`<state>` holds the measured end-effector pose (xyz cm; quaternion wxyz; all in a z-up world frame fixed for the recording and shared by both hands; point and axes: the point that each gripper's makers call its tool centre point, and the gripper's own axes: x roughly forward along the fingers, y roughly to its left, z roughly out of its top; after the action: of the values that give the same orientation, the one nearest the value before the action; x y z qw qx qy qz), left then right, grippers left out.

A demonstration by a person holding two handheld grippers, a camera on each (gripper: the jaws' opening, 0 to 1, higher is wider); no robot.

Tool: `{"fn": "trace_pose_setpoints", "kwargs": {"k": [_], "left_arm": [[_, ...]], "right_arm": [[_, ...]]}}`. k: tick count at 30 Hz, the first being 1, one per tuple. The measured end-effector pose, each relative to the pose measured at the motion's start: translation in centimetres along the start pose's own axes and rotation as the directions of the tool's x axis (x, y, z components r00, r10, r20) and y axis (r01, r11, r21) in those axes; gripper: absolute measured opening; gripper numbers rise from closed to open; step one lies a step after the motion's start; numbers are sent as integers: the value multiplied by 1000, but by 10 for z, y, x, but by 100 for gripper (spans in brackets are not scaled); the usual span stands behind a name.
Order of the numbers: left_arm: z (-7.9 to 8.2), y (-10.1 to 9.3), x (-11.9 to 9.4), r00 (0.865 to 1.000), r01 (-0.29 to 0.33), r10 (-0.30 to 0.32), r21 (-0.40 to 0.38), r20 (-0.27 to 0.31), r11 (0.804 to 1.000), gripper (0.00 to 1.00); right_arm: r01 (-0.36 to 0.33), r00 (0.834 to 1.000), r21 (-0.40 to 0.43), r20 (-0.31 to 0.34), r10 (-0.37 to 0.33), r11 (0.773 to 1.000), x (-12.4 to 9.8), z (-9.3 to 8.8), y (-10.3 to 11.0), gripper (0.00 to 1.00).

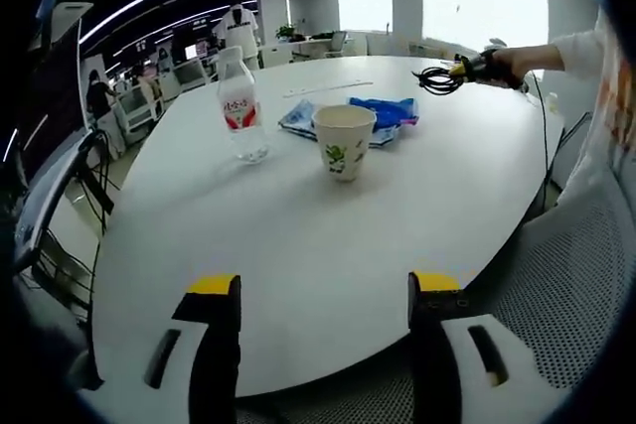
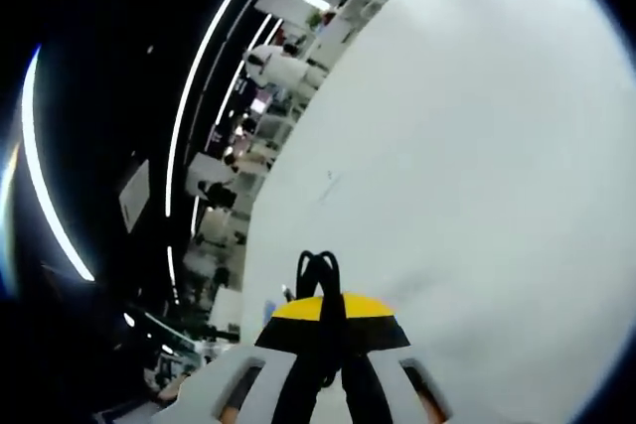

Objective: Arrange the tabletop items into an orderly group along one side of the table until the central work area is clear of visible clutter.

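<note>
On the white oval table (image 1: 298, 235) a clear water bottle (image 1: 241, 106) with a red label stands at the far left. A paper cup (image 1: 344, 141) with a green print stands upright near the middle, and blue packets (image 1: 383, 114) lie just behind it. My left gripper (image 1: 324, 290) hovers open over the near edge with nothing between its jaws. At the far right, above the table, my right gripper (image 1: 459, 71) is shut on a coiled black cable (image 1: 435, 79). In the right gripper view the cable (image 2: 318, 273) loops out of the shut yellow-tipped jaws (image 2: 333, 310) over the table (image 2: 477, 146).
A grey mesh chair (image 1: 566, 285) stands at the table's near right edge, and a dark chair (image 1: 60, 206) at the left. A thin white strip (image 1: 328, 88) lies on the far side of the table. A white sleeve (image 1: 586, 47) reaches in from the right.
</note>
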<state>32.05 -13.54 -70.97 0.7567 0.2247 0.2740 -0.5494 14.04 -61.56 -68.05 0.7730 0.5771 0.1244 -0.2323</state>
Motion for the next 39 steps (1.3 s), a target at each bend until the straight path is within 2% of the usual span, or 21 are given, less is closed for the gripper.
{"fn": "trace_pose_setpoints", "kwargs": {"k": [9,15,17,26,39], "left_arm": [[1,2,-1,1000,-9,9,-1,1,1000,68],[5,3,-3,1000,-20,20,-3,8,1000,68],[5,3,-3,1000,-21,21,-5,10,1000,68],[7,3,-5,999,-33,33,-2,11,999,68],[8,3,-5,999,-37,37,4,17,999,67]], "right_arm": [[53,999,76,7,-54,996,5,-1,-34,0],[110,994,56,-28,-109,992,5,-11,-47,0],[104,994,86,-27,-102,991,4,-14,-48,0],[108,994,124,-46,-103,986,-6,-28,-61,0],[112,992,129,-78,-102,985,-30,-60,-72,0]]}}
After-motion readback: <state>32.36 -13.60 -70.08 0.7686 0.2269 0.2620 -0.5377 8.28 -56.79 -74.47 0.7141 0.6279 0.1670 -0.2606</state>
